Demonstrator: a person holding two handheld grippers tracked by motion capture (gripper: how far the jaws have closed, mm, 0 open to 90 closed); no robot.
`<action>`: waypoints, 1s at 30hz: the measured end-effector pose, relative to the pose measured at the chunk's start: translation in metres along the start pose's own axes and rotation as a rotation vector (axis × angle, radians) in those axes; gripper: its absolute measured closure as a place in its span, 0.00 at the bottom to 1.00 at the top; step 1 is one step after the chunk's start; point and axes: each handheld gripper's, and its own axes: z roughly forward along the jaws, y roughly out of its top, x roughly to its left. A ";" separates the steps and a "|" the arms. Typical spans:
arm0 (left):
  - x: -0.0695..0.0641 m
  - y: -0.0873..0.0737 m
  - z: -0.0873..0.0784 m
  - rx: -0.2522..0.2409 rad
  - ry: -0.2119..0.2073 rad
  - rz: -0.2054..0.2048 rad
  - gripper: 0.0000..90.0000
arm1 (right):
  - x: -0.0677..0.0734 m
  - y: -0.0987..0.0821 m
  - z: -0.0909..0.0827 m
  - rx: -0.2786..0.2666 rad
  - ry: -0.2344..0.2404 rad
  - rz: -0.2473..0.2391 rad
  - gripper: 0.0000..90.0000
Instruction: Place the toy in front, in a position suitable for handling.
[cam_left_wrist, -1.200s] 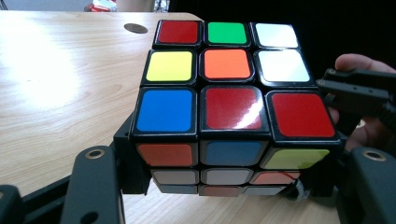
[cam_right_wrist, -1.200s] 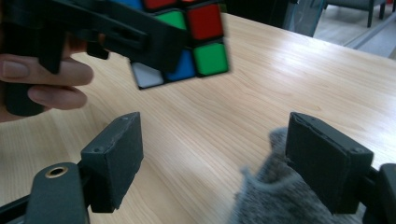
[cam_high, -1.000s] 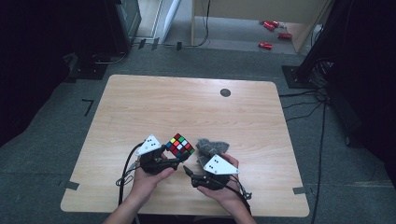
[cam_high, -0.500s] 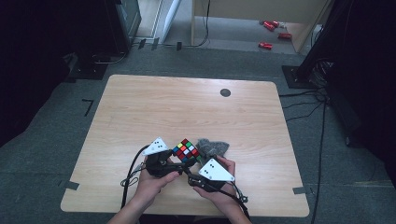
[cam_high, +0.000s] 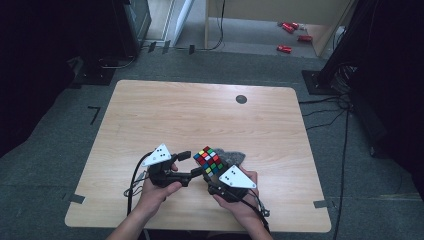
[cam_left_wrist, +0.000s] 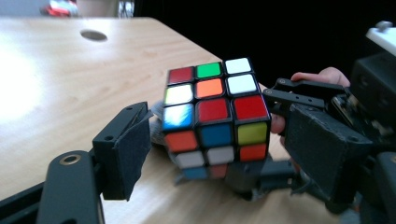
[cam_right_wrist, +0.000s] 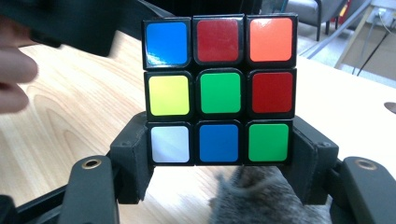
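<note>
Right gripper (cam_high: 212, 172) clamped on the cube's (cam_high: 209, 160) bottom layer, cube lifted just above the table (cam_high: 150, 115) near its 6 o'clock edge, left gripper (cam_high: 191, 164) at the cube's 9 o'clock, jaws just opening, pads clear of it, grey fur (cam_high: 231, 155) just behind.

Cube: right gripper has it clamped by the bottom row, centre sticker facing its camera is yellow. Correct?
Not quite. The cube is clamped by its bottom row in the right gripper, but the centre sticker facing that camera is green; yellow sits left of it. The right gripper view shows this.
</note>
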 end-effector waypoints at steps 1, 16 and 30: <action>0.000 0.000 -0.001 -0.001 0.003 0.031 0.26 | -0.003 0.000 -0.001 0.004 0.003 0.007 0.38; -0.012 -0.020 0.012 0.019 0.111 0.426 0.30 | -0.030 0.017 -0.022 0.008 0.075 0.123 0.38; -0.020 -0.031 0.016 0.090 0.159 0.585 0.18 | -0.014 0.027 -0.022 0.068 0.138 0.177 0.38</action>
